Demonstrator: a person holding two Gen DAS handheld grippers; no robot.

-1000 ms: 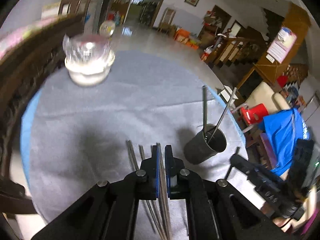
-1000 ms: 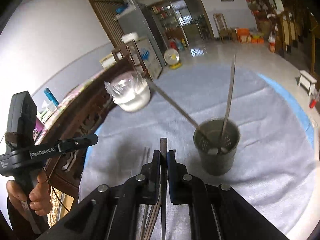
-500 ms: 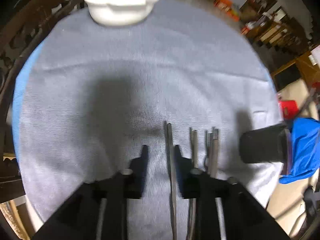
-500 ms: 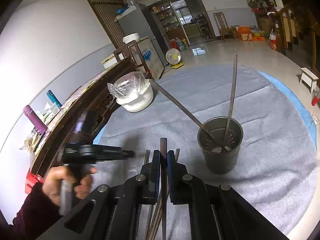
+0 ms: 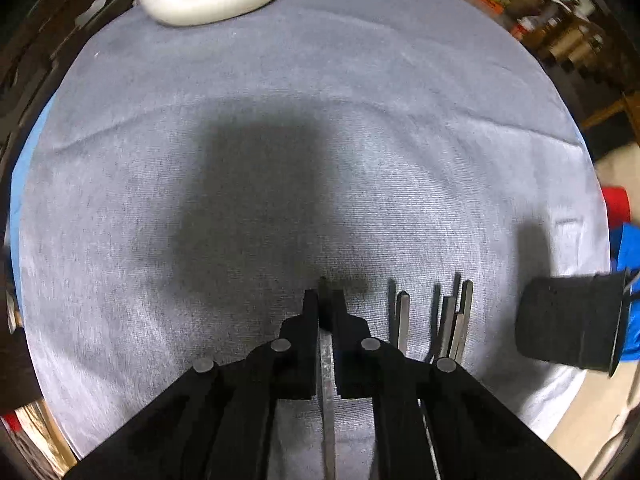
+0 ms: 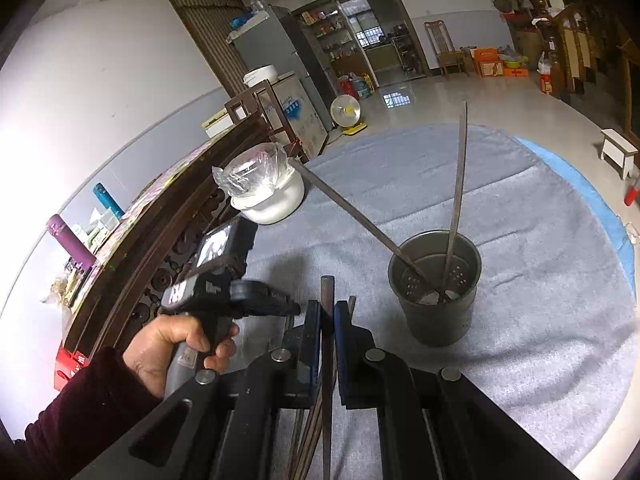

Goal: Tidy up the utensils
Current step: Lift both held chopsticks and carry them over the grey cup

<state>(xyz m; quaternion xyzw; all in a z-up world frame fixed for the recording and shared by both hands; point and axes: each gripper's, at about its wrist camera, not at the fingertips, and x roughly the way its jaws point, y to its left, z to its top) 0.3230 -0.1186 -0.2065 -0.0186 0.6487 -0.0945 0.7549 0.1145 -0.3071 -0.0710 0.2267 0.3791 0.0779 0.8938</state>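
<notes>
Round table under a grey cloth [image 5: 320, 92], blue edge showing at the rim. White pot [image 6: 276, 200] with a plastic-wrapped top near the far edge, well apart from the work area. Dark perforated holder cup [image 6: 434, 288] upright on the cloth, two metal chopsticks [image 6: 458, 184] already leaning inside, splayed apart.

Left gripper [image 5: 325, 304] pointed steeply down at the cloth, jaws pinched narrow on one flat metal chopstick [image 5: 329, 392] that runs back between them. Tip end poking just past the pads. Remaining loose chopsticks [image 5: 448, 328] lying side by side on the cloth, between that gripper and the cup.

Right gripper [image 6: 328, 312] angled toward the cup, jaws clamped narrow on another chopstick [image 6: 327, 292], end sticking out ahead of the pads; more sticks visible below it, unclear whether touching.

Handling, judged: thin, stiff, light, polished steel. Likely slippery, prone to pivoting in a narrow pinch and to rolling on cloth. Best taken near mid-length or slightly toward the thick end, flat faces against the pads. Cup light enough to tip if a stick drops in at a slant against the wall; near-vertical entry safer.
</notes>
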